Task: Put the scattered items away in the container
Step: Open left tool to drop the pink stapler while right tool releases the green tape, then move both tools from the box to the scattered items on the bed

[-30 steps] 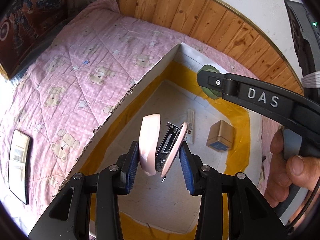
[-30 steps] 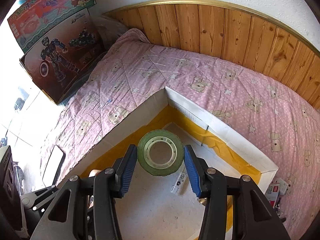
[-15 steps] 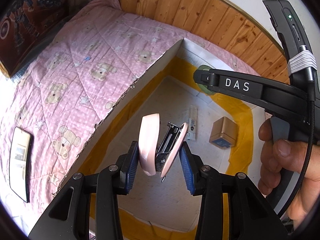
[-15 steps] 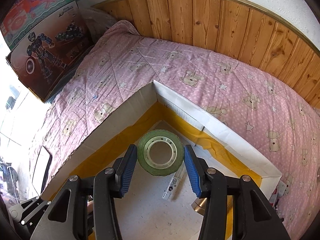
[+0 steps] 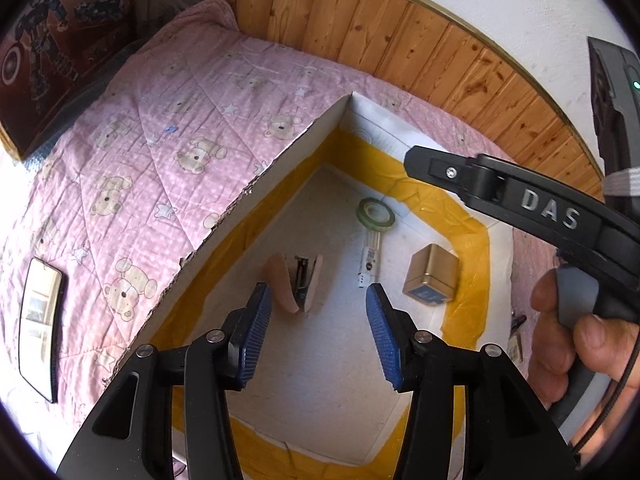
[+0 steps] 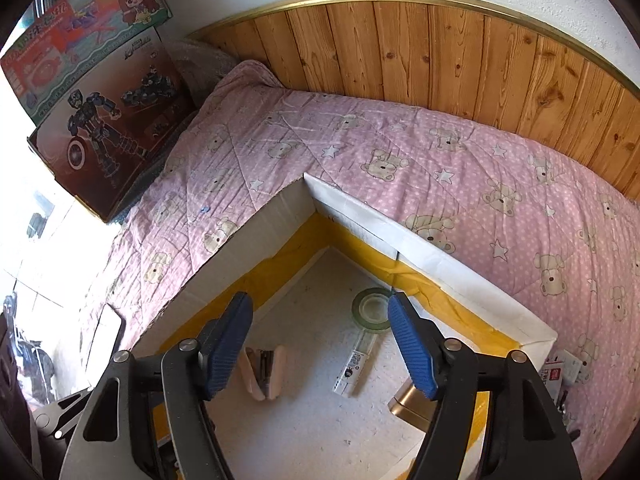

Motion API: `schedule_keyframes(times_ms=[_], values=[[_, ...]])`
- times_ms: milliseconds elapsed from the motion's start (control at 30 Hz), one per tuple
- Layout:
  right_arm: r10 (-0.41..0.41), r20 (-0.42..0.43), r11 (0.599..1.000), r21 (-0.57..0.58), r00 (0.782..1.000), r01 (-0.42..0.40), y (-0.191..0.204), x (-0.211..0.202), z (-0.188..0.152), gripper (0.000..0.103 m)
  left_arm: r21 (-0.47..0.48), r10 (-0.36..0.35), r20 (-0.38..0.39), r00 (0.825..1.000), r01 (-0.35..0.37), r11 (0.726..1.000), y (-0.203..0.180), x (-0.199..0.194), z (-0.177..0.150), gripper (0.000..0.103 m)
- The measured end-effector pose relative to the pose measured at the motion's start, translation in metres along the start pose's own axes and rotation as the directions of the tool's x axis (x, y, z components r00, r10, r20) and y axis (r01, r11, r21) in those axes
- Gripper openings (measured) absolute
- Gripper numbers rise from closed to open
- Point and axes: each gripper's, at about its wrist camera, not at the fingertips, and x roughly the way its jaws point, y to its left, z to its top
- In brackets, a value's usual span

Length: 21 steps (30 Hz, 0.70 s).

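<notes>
A white cardboard box (image 5: 280, 168) with yellow tape along its inner edges sits on a pink bear-print quilt; it also shows in the right wrist view (image 6: 440, 256). On its floor lie a pink stapler (image 5: 294, 282) (image 6: 264, 372), a green tape roll (image 5: 376, 216) (image 6: 372, 310), a white tube (image 5: 368, 256) (image 6: 356, 360) and a gold box (image 5: 432, 280) (image 6: 408, 406). My left gripper (image 5: 318, 334) is open and empty above the stapler. My right gripper (image 6: 320, 344) is open and empty above the tape roll; its finger shows in the left wrist view (image 5: 500, 196).
A phone (image 5: 38, 322) lies on the quilt (image 5: 160, 140) left of the box. Toy boxes (image 6: 96, 92) lean at the far left. A wooden headboard (image 6: 440, 56) runs behind. Small items (image 6: 560, 374) lie on the quilt right of the box.
Both grippers opened. The pink stapler dropped from the left gripper and the green tape roll from the right; both now lie on the box floor.
</notes>
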Motion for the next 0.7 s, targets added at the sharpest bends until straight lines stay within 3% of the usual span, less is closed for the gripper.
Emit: schedule_keyframes(times_ms=[167, 367, 533, 700], values=[[0.066, 0.066, 0.998, -0.018, 0.996, -0.065, -0.005, -0.049, -0.018, 0.069, 0.020, -0.015, 0.030, 0.999, 0.014, 1.000, -0.017, -0.011, -0.003, 0.051], [0.119, 0.168, 0.992, -0.058, 0.979, -0.111, -0.013, -0.112, -0.047, 0.058, 0.060, -0.078, 0.088, 0.993, 0.073, 0.996, -0.048, -0.036, -0.017, 0.051], [0.118, 0.260, 0.993, -0.045, 0.958, -0.110, -0.037, -0.164, -0.079, 0.055, 0.202, -0.185, 0.105, 0.977, 0.161, 0.966, -0.098, -0.056, -0.041, 0.051], [0.040, 0.299, 0.999, 0.003, 0.953, -0.043, -0.075, -0.195, -0.119, 0.055, 0.331, -0.239, 0.036, 0.970, 0.214, 0.919, -0.154, -0.049, -0.074, 0.051]])
